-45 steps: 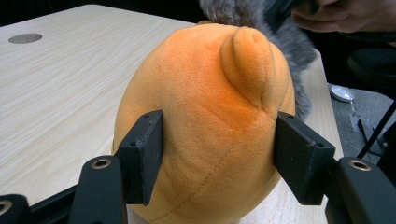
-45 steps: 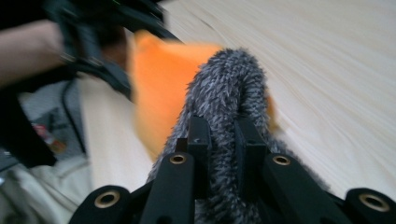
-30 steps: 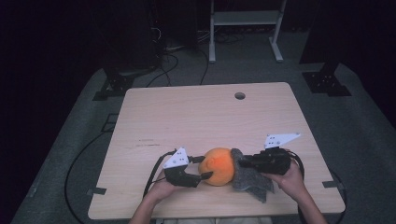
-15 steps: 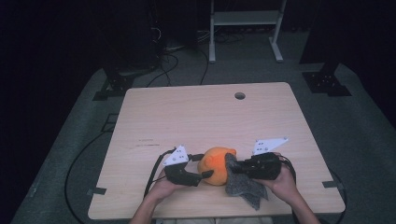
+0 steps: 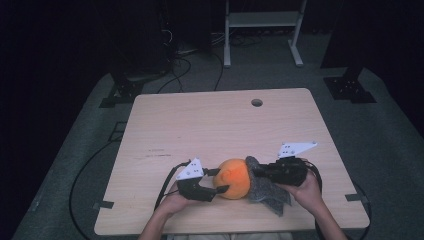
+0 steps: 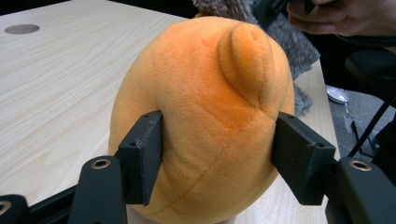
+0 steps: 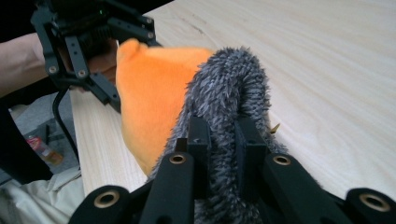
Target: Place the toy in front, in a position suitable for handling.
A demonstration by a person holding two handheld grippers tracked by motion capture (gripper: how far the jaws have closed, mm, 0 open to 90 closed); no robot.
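Shifted slightly left since a second ago: right gripper (image 5: 260, 172), now pressed closer against the plush (image 5: 234, 178). Near the table's (image 5: 210, 125) front edge, round orange fleece, clamped by left gripper (image 5: 220, 181) fingers (image 6: 142, 156). Right fingers (image 7: 200, 140) pinched on shaggy grey fur (image 7: 229, 88).

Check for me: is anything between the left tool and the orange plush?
No. The left tool already has both jaws pressed on the orange plush. The right tool pinches the grey furry piece against its far side.
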